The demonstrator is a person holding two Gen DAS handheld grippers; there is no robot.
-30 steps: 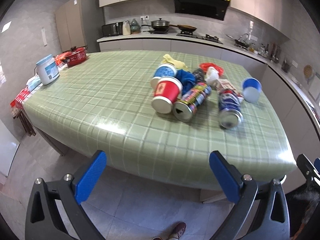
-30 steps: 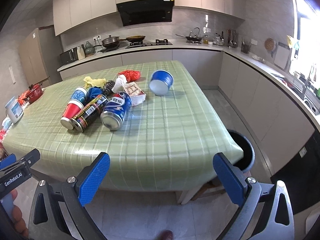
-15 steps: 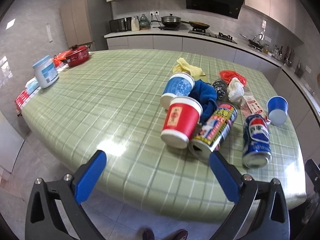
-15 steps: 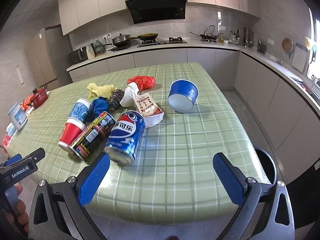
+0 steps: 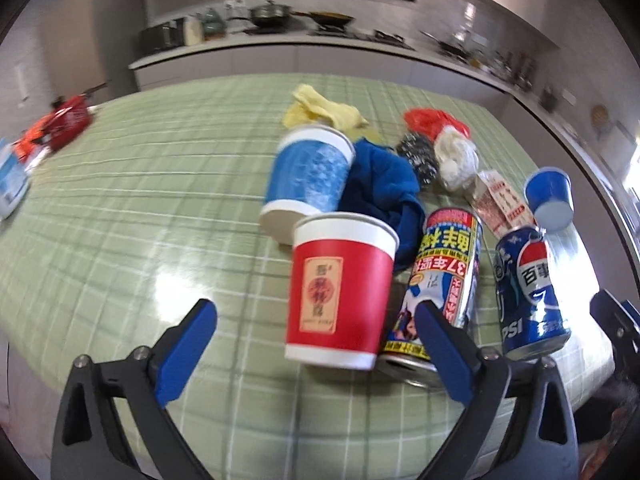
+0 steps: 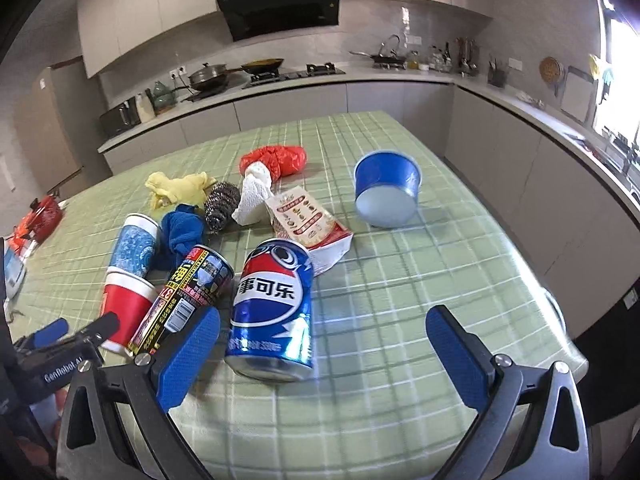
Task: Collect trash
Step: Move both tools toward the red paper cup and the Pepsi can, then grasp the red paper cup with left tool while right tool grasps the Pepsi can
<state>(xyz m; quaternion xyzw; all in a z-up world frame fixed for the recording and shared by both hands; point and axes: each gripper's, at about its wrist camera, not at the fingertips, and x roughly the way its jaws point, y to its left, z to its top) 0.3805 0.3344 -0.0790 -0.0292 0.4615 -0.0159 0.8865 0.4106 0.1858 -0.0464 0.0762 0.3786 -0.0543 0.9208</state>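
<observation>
Table (image 6: 400, 280): green checked cloth, litter heaped on it.
Red cup (image 5: 340, 292): on its side, the landmark here.
Left gripper (image 5: 316, 344): jaws apart and closing, red cup between them, pads not touching it.
Tall printed can (image 5: 440, 280): lying just right of the red cup.
Blue soda can (image 6: 276, 308): lying right of the printed can.
Right gripper (image 6: 320, 356): jaws wide apart, above the soda can's near end, not touching.
Blue cup (image 6: 386, 194): well apart, far right.

I am working in a home kitchen. Beyond my claw, past the table (image 6: 400, 280) with its green checked cloth, a counter (image 6: 360, 76) is running along the wall, carrying a gas hob (image 6: 296, 72) with a lidded pot (image 6: 208, 74) and a pan (image 6: 262, 65). A black extractor hood (image 6: 280, 8) is hanging above the hob under pale wall cupboards (image 6: 152, 12), and utensils are standing further right.
</observation>
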